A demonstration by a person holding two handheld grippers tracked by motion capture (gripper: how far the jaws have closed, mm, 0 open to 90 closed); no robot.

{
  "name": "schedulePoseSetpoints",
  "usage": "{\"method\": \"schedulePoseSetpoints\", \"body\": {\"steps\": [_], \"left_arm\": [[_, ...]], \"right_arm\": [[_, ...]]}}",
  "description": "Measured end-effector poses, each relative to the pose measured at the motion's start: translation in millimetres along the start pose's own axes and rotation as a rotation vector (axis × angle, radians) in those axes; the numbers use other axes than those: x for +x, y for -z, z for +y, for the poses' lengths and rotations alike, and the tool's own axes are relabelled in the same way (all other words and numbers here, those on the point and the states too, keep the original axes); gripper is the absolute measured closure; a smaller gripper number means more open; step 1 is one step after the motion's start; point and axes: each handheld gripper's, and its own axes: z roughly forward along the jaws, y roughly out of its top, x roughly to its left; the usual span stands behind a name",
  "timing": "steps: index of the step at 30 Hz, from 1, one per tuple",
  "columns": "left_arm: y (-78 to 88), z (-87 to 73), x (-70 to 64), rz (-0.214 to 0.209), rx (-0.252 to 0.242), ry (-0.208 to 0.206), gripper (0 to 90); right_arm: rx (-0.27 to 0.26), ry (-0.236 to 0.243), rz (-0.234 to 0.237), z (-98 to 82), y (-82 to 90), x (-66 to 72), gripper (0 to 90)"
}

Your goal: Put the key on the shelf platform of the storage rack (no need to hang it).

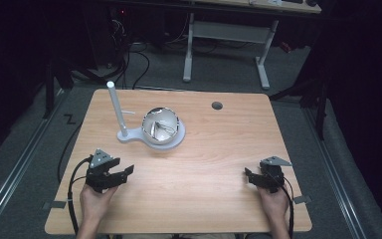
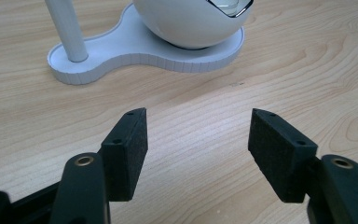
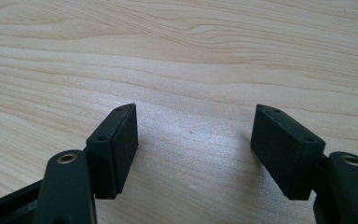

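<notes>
The bowl [image 2: 191, 23] is cut off at the top in the left gripper view; its contents are hard to make out. It sits mid-surface [image 1: 204, 164] on a white stand [image 1: 129, 135]. Left tongs [image 1: 122, 173] and right tongs [image 1: 248, 175] gape apart, empty, near the front edge.

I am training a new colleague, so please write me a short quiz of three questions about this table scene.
1. True or false: the left gripper holds the white bowl.
2. What stands upright on the white base, left of the bowl?
A. a white post
B. a red bottle
C. a metal spoon
3. Fill in: in both gripper views, between the open jaws there is only bare ____.

Key:
1. False. Its jaws are open, with nothing between them, short of the bowl.
2. A, the white post.
3. Table; the right gripper is open too.
</notes>
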Motion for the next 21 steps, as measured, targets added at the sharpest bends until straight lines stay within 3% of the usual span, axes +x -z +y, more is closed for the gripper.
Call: {"method": "schedulePoseSetpoints", "body": {"steps": [10, 21], "left_arm": [[-7.9, -6.8, 2.1, -0.010, 0.020, 0.023, 38.0], [-19.1, -14.7, 3.2, 0.020, 0.064, 0.017, 38.0]], "right_arm": [[0.000, 0.000, 0.000, 0.0, 0.0, 0.0, 32.4], [0.000, 0.000, 0.000, 0.0, 0.0, -0.1, 32.5]]}}
